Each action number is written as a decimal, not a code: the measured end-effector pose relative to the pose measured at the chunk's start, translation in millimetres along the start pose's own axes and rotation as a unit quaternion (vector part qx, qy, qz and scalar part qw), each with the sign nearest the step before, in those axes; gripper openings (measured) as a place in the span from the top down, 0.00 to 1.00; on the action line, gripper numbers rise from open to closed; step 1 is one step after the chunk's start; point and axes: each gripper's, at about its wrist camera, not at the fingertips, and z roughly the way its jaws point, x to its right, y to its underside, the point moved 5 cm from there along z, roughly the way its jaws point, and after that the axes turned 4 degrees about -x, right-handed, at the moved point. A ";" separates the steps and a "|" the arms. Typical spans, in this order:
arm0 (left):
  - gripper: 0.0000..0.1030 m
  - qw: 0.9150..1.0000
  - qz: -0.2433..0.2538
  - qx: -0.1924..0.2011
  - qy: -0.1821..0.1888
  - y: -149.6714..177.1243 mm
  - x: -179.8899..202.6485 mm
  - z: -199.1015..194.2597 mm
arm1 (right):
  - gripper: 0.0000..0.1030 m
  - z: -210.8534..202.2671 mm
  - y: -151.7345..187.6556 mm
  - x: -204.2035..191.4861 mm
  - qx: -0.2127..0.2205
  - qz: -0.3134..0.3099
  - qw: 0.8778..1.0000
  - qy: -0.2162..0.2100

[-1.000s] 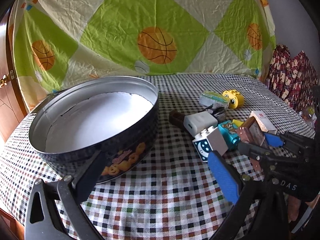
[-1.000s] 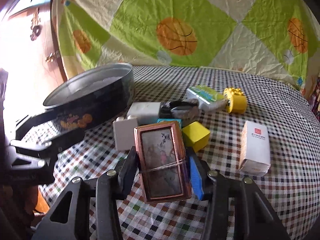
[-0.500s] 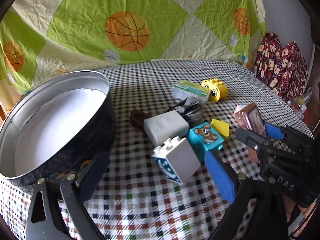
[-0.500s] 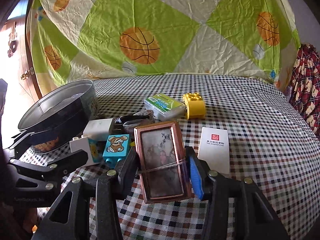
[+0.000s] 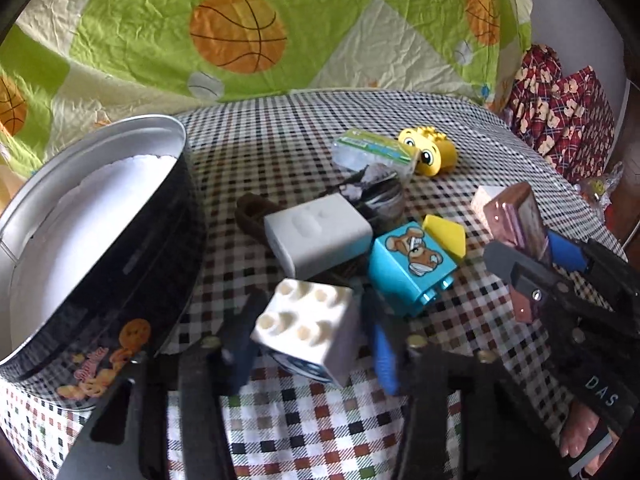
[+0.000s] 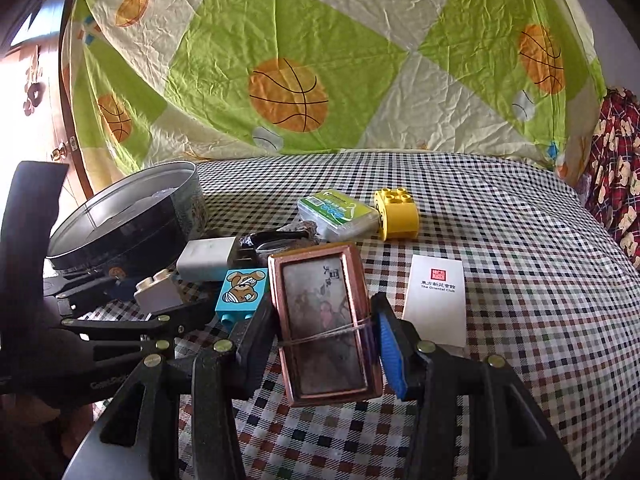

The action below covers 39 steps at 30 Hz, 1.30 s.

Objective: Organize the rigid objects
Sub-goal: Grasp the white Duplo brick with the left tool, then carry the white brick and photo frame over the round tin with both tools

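In the last second I have swung my left gripper [image 5: 312, 344] away from the round cookie tin [image 5: 120, 264] and brought it down over the white toy brick [image 5: 308, 332], which now sits between its two fingers; the fingers look close against the brick's sides, but I cannot tell whether they have actually clamped it or are just about to. The brick lies studs up on the checked desk [image 5: 304, 420], just right of the tin and touching the pile with the white charger [image 5: 316, 236] and the blue bear brick [image 5: 412, 264]. My right gripper [image 6: 324, 340] has stayed clamped on the copper-framed picture [image 6: 324, 324], held upright above the desk near the white card box [image 6: 436, 300], and has drifted right, away from the tin. To my mind the brick is the next piece for the open tin, which holds only its white liner, while the yellow face brick [image 5: 428, 152] and green packet [image 5: 372, 152] wait farther back.
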 end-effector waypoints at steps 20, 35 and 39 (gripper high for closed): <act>0.61 0.998 -0.009 0.063 0.004 1.0 -7.3 -22.4 | 0.52 -11.2 0.1 -3.2 0.033 -0.012 0.999 0.004; 0.61 0.993 -0.019 0.119 -0.007 0.8 -12.1 -42.6 | 0.52 -20.7 0.1 -7.0 0.064 -0.023 0.998 0.007; 0.61 0.991 -0.020 0.131 -0.011 1.5 -12.5 -47.1 | 0.52 -22.8 -0.4 -6.9 0.070 -0.024 0.997 0.008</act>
